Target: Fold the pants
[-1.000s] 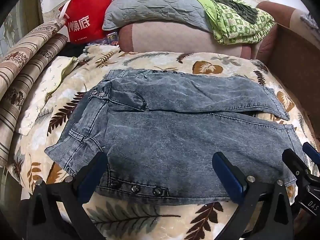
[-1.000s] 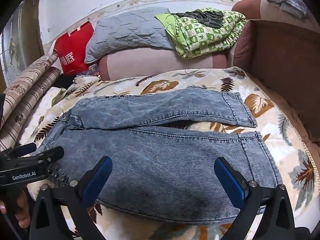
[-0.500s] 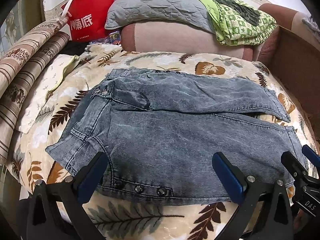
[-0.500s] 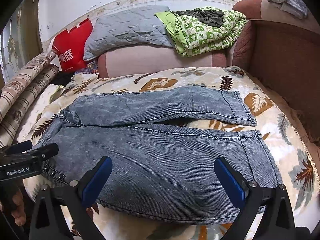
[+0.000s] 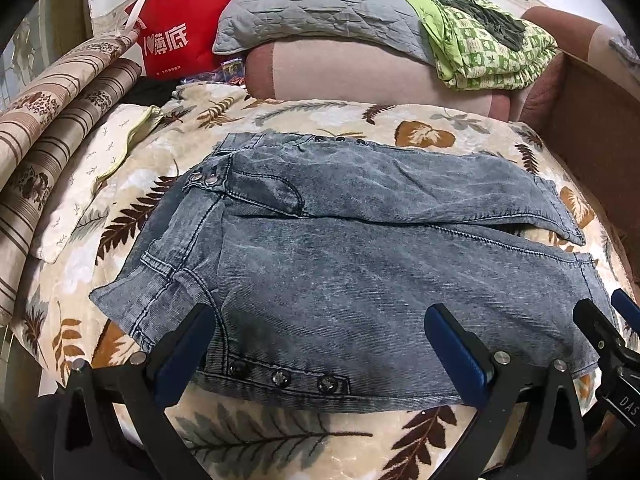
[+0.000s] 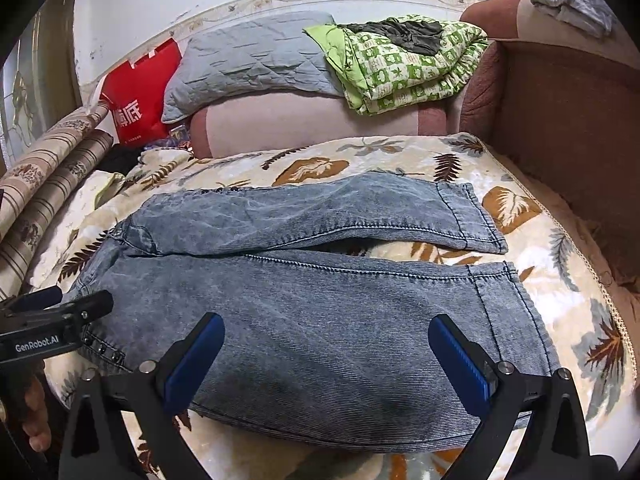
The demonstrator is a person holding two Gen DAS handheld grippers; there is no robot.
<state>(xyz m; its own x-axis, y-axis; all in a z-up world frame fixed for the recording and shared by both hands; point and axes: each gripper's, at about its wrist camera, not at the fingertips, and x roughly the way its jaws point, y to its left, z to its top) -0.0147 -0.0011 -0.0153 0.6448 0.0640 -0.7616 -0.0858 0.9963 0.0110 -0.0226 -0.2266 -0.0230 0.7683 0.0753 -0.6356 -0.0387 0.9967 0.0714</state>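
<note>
While the jeans are lying flat and unshifted on the leaf-print blanket, left gripper and right gripper are hovering wide-jawed at the near edge, fold not begun

Counts: one pair of washed blue-grey denim pants, two legs visible. Three metal snap studs on the near hem in the left wrist view. Two black claws with blue pads: left claw, right claw. One leaf-print cream blanket. One grey quilted pillow. One red paper bag. One folded green-and-white checked quilt. Two striped brown rolled cushions.
</note>
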